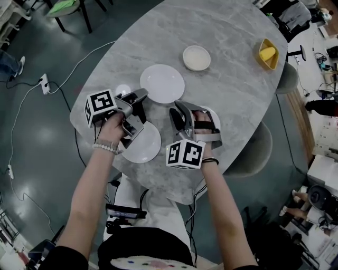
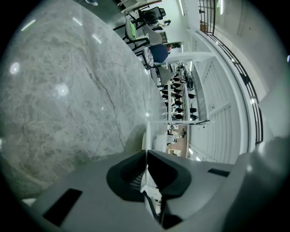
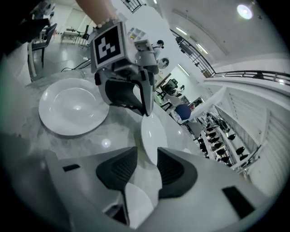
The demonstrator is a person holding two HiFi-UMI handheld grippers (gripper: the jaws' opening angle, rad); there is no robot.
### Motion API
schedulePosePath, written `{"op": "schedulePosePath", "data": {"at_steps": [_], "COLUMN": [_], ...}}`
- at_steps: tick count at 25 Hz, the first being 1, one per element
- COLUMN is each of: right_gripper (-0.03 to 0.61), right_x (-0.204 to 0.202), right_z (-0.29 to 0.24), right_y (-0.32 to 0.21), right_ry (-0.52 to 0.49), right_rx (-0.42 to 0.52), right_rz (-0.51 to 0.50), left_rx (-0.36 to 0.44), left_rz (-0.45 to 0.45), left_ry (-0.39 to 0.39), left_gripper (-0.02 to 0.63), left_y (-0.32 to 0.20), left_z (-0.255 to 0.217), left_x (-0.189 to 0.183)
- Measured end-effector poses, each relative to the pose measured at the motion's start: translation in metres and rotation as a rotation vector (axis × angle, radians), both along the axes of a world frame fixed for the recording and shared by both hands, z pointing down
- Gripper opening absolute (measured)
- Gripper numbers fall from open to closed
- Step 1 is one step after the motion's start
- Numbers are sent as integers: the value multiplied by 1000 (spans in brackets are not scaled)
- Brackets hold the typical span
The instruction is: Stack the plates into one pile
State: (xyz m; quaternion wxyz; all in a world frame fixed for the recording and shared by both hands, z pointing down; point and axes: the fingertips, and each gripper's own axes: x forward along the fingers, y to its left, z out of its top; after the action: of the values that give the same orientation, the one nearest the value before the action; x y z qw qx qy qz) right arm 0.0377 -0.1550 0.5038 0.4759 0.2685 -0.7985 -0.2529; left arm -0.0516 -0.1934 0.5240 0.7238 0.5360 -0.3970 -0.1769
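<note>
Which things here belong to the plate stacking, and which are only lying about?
Job: middle plate, in the left tool; left plate; right plate; small plate; right tool, open at the middle plate.
Lying about: yellow dish; power strip; green chair.

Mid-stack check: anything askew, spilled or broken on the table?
Nothing spilled or broken. Only the yellow square dish sits close to the grey marble table's right edge, though fully on it.

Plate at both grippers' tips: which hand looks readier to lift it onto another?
Probably left: the left gripper is shut on the rim of the plate. The right gripper is open, only straddling its edge.
</note>
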Motion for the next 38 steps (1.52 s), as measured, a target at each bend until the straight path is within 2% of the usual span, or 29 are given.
{"op": "schedulePosePath", "data": {"at_steps": [6,10,14,19,38], "right_gripper": [124,89,32,25,20], "right_x": [-6,-5,-2,-2,-1], "right_z": [14,20,22,19,-9], "right_y": [-12,-20,-23,-23,0], "right_ry": [127,193,218,254,284], "right_rx": [45,70,87,108,165], "right_rz": [-64,-84,-86,-95,-66], "left_rx": [-2,-1,2,18,96], "left_rz": [-1,1,9,17,69], "left_ry": [2,2,-4,-12,0], "left_gripper": [23,23,23,21,23], "left_y": [0,0,0,-1,16], "left_z": [-1,-2,-3,-5,-33], "left_x": [0,1,1,1,3]}}
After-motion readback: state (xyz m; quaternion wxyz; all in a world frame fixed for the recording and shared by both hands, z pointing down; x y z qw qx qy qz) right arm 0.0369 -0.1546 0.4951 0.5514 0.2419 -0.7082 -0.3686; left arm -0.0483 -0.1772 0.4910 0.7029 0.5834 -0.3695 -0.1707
